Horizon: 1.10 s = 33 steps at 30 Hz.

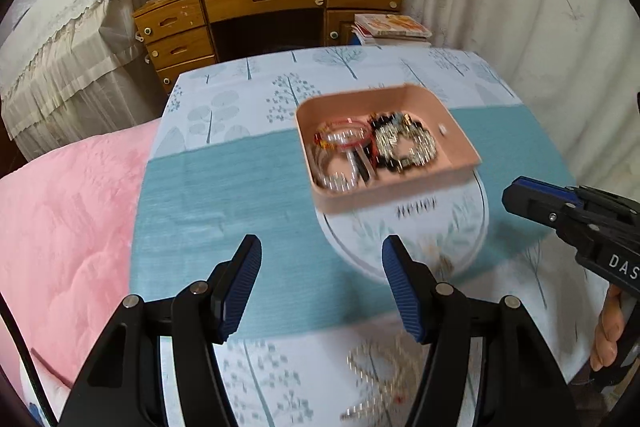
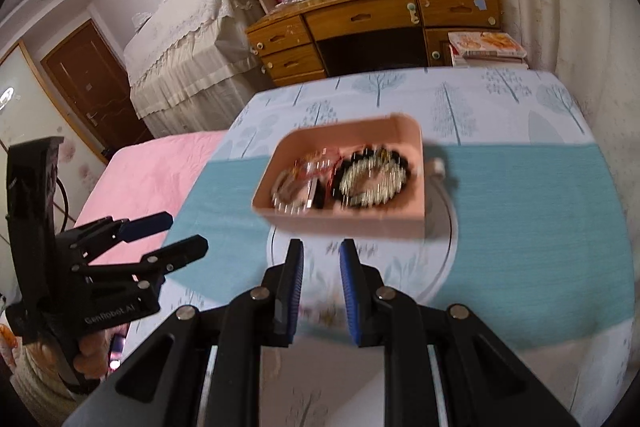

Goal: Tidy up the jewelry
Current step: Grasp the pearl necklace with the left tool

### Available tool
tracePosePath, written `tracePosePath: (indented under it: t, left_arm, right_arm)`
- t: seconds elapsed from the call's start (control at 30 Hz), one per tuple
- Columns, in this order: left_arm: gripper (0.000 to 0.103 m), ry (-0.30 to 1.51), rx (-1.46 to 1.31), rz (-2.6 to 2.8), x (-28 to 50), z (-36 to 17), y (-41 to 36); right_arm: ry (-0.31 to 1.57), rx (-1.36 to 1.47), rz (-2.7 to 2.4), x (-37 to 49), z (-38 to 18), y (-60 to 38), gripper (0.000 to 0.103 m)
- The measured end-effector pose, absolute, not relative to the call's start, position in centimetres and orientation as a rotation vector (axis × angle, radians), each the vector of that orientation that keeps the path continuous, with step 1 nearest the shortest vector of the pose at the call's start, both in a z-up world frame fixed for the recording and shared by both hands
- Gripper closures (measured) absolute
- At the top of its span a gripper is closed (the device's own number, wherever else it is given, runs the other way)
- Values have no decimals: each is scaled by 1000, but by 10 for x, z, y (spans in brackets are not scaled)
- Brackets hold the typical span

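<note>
A pink tray (image 1: 460,131) of bracelets (image 1: 404,143) sits on a white plate (image 1: 476,227) mid-table, one beaded strand (image 1: 376,367) loose nearby. The left gripper (image 1: 320,287) is spread wide, the right gripper (image 2: 320,291) narrowly parted, both empty. The strand looks light, limp and slippery, best pinched across its beads.

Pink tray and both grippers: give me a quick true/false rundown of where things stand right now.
1. The pink tray holds several bracelets. True.
2. The left gripper is shut on a bracelet. False: its jaws stand wide apart with nothing between them.
3. The tray rests partly on a round white plate. True.
4. A silver beaded piece lies on the tablecloth outside the tray, near the left gripper. True, though it is blurred.
5. The right gripper is reaching inside the tray. False: it hangs short of the tray, over the plate, jaws slightly apart and empty.
6. The tablecloth is plain red. False: it is teal and white with tree prints.
</note>
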<state>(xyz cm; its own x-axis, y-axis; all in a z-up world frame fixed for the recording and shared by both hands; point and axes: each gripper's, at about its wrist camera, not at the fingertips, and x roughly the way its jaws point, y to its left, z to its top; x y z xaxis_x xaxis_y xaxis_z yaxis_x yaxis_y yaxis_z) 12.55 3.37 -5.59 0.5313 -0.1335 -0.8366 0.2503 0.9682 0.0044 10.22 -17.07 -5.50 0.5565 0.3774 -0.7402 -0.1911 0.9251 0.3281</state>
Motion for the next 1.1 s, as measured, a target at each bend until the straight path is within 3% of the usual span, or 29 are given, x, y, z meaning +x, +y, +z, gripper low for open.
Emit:
tracePosePath:
  t: [0.3,0.33,0.4,0.43,1.1]
  left_arm:
    - [43,1060,203,-360,75,-87,3]
    - [45,1071,218,-371,73,-92,-2]
    - [67,1111,250,-405,71,-103,-12]
    - [69,1136,253,-426,71,-109,-15]
    - [67,1342,339,-452,114,-139,-42]
  right_arm:
    - [970,227,352,57,-77,-171,84]
    - [977,231,355,54,-80,-172,84]
    - [987,234,358,50,-84,-174,84]
    - [994,233,358,47,-86,-175,84]
    - [994,272,355,35,-88,-190,84]
